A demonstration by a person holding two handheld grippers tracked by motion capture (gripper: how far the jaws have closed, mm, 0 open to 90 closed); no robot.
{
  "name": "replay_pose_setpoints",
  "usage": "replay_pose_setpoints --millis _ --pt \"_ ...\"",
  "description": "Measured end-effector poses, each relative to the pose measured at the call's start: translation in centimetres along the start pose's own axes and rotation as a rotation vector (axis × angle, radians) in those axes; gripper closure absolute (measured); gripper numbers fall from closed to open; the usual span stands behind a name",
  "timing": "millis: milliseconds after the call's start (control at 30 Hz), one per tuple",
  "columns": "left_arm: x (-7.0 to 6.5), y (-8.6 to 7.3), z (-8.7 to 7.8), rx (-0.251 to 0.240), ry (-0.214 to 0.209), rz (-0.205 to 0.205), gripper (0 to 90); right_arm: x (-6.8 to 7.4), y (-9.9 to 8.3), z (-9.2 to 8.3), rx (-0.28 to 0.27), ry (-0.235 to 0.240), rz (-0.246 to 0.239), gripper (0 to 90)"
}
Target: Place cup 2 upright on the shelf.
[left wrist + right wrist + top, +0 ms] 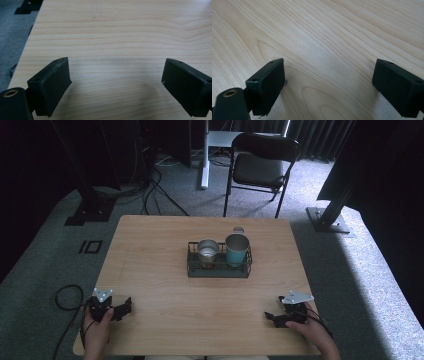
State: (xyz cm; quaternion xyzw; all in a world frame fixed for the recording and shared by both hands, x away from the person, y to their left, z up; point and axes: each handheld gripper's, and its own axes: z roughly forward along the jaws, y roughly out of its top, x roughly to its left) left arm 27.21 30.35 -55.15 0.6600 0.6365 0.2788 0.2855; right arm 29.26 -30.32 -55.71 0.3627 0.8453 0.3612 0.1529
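Note:
A dark wire basket (194, 268) sits at the middle of the wooden table (150, 250). Inside it stand a silver metal cup (207, 250) on the left and a teal cup (236, 249) on the right. My left gripper (128, 305) rests near the table's front left corner, held by a hand, jaws wide apart. In the left gripper view the left gripper (116, 82) is open over bare wood. My right gripper (270, 316) lies near the front right, also in a hand. In the right gripper view the right gripper (328, 82) is open with nothing between its jaws.
A small round object (238, 230) lies on the table just behind the basket. A black folding chair (260, 167) stands beyond the far edge. Cables (65, 297) trail on the grey carpet at left. Dark stand bases (327, 217) flank the table.

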Motion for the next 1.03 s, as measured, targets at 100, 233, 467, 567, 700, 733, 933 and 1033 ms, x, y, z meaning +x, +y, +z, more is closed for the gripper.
replay_pose_setpoints --millis 100,233,467,567,700,733,933,1033 --pt "0.12 -0.13 0.16 0.018 0.012 -0.005 9.1 0.00 0.00 0.00 0.000 0.000 0.000 10.7" --pt "0.22 -0.11 0.30 0.045 0.028 -0.026 9.2 0.00 0.00 0.00 0.000 0.000 0.000 10.7" --pt "0.24 -0.01 0.42 0.047 0.033 -0.033 8.6 0.00 0.00 0.00 0.000 0.000 0.000 10.7" --pt "0.23 0.04 0.48 0.048 0.033 -0.033 8.2 0.00 0.00 0.00 0.000 0.000 0.000 10.7" --pt "0.14 0.06 0.53 0.045 0.041 -0.042 8.1 0.01 0.00 0.00 0.000 0.000 0.000 10.7" --pt "0.07 0.06 0.54 0.045 0.046 -0.046 8.1 0.00 0.00 0.00 0.000 0.000 0.000 10.7" --pt "-0.11 0.12 0.58 0.047 0.059 -0.059 8.0 0.00 0.00 0.00 0.000 0.000 0.000 10.7" --pt "-0.18 0.15 0.63 0.046 0.065 -0.065 7.8 0.00 0.00 0.00 0.000 0.000 0.000 10.7"
